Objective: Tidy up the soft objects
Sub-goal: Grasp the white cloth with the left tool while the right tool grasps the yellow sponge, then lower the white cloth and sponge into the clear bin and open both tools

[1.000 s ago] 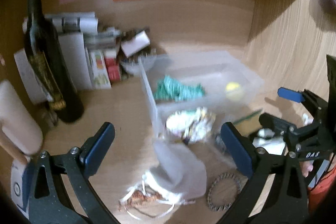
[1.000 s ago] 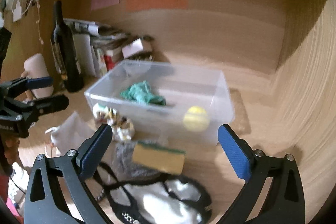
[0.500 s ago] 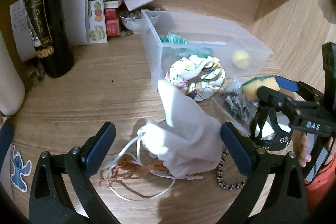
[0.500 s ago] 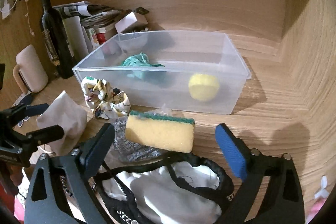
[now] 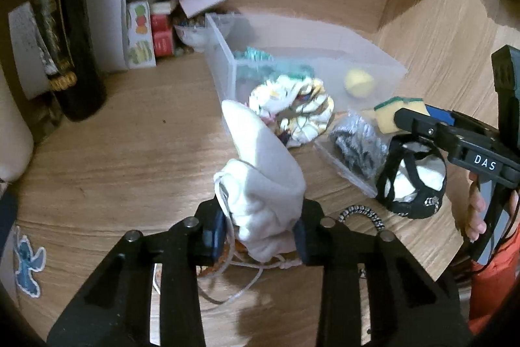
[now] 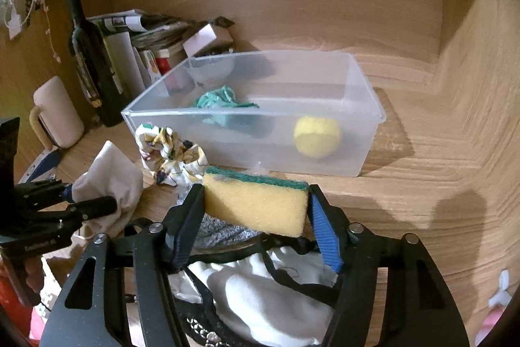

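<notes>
Sponge (image 6: 256, 204), yellow with a green scouring top, is sitting clamped between the jaws of the right gripper (image 6: 256, 217), one pad pressing each short end, and it is hanging just in front of the clear plastic bin (image 6: 367, 119), above a grey item in a clear bag (image 6: 221, 231) and a black-and-white cloth piece (image 6: 269, 288). The left gripper (image 5: 260, 233) is squeezing its jaws together on a pale drawstring pouch (image 5: 263, 171), whose upper end is sticking up and leaning toward the bin; its white cords (image 5: 240, 278) are trailing loosely onto the wooden table (image 5: 130, 158). Inside the bin a teal knitted bundle (image 6: 224, 101) is lying toward the back left and a yellow ball (image 6: 317, 137) is resting near the front right corner. A floral scrunchie (image 5: 292, 109) is lying on the table against the bin's front wall, between the pouch and the bagged grey item. A black-and-white braided ring (image 5: 360, 213) is lying flat on the table just right of the left gripper. Behind, a dark wine bottle (image 6: 89, 60) is standing upright at the left, with a cream mug (image 6: 58, 113) near it and stacked boxes and papers (image 5: 139, 21) leaning against the back wall.
</notes>
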Motion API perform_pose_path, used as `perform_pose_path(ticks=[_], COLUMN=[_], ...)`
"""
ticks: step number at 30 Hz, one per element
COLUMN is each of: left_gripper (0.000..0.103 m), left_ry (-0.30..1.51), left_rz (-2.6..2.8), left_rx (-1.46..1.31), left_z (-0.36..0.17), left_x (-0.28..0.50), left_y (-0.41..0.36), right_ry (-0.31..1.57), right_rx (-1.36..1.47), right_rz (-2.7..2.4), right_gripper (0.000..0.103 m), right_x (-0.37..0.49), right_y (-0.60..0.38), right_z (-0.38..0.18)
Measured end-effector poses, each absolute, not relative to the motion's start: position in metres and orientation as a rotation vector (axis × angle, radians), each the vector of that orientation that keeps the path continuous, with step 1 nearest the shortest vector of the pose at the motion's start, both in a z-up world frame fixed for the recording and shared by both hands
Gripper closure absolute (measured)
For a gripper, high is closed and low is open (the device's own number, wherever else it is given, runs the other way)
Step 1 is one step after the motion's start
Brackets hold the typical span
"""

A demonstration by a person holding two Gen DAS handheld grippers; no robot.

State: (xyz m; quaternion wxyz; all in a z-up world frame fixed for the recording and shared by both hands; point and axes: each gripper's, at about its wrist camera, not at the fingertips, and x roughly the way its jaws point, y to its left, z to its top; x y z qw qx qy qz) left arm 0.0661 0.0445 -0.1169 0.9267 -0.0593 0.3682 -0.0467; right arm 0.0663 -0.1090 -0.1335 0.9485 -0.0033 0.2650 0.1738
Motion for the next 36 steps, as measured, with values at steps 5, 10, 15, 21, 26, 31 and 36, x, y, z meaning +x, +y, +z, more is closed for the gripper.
perform_pose_path(ticks=[5,10,15,21,26,31,36], left_gripper=[0.069,0.069,0.069,0.069,0.069,0.069,0.069], left_ry=[0.683,0.622,0.534,0.46,0.423,0.407,0.425], left_rz=[-0.086,-0.086,-0.093,-0.1,-0.092,-0.11,-0.121], left_rx=[-0.099,-0.076,-0.064,-0.07,-0.059,-0.068,-0.086], left_z=[-0.094,-0.069,-0.044,-0.016,-0.001,0.006,-0.002], left_x=[0.058,0.058,0.064,0.079,0.098,0.12,0.146], left_y=[0.043,0.04,0.036,0.033,0.033,0.032,0.034], right_ry=[0.507,0.463,0.409,0.345,0.306,0.281,0.281], right_rx=[0.007,0.021,0.027,0.026,0.022,0.015,0.015], right_rz=[0.351,0.349,0.344,0.34,0.34,0.352,0.353], right_gripper=[0.044,0.044,0.044,0.044,0.044,0.044,0.044], right_x=[0.062,0.058,0.057,0.056,0.061,0.07,0.089], right_y=[-0.115,-0.12,-0.125,-0.127,-0.124,-0.12,-0.114], right_z=[-0.125,-0.112,-0.094,-0.073,-0.058,-0.045,-0.037])
